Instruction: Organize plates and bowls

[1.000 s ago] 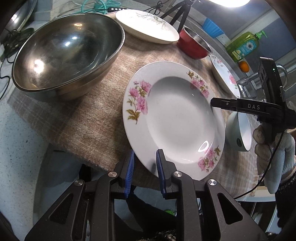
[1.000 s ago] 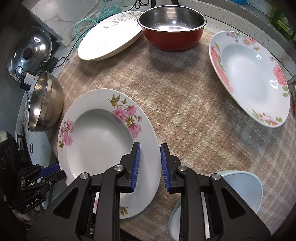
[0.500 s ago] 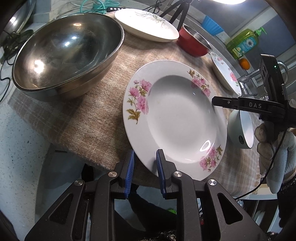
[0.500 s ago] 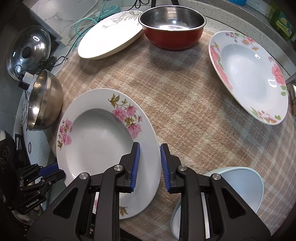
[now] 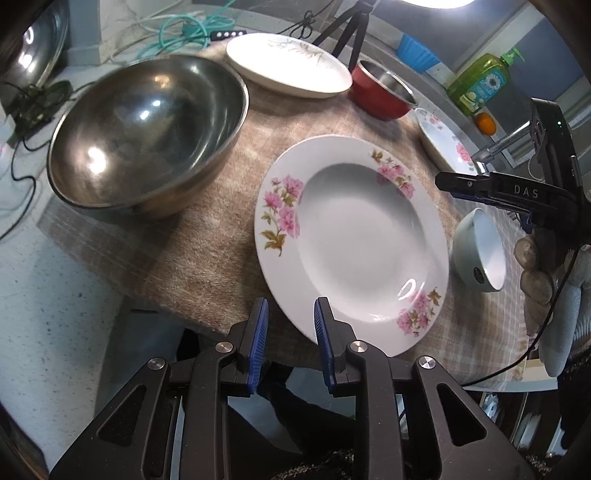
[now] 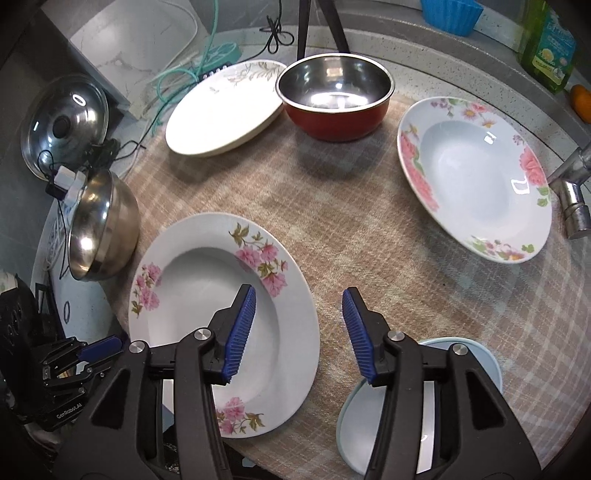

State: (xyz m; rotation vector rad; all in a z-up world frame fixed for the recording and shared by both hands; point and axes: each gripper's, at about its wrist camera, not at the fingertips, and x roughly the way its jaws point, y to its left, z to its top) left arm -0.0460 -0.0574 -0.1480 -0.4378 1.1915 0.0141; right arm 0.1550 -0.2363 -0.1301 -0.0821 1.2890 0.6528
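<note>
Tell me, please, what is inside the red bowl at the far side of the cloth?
Nothing shows inside the red bowl: the right wrist view looks down onto bare, shiny steel lining with only reflections. The inner wall nearest the camera is hidden by the rim.

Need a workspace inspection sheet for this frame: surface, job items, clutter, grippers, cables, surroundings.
Surface: plaid cloth over speckled counter.
Job's things: pink-flower plate, rose plate, cream plate, steel bowl, red bowl, pale blue bowl tipped on its side.
Clutter: soap bottle, pot lid.
Grippers: left gripper empty; right gripper opening, empty, over the plate's edge.
Cables: teal cord.
Surroundings: faucet, tripod.
</note>
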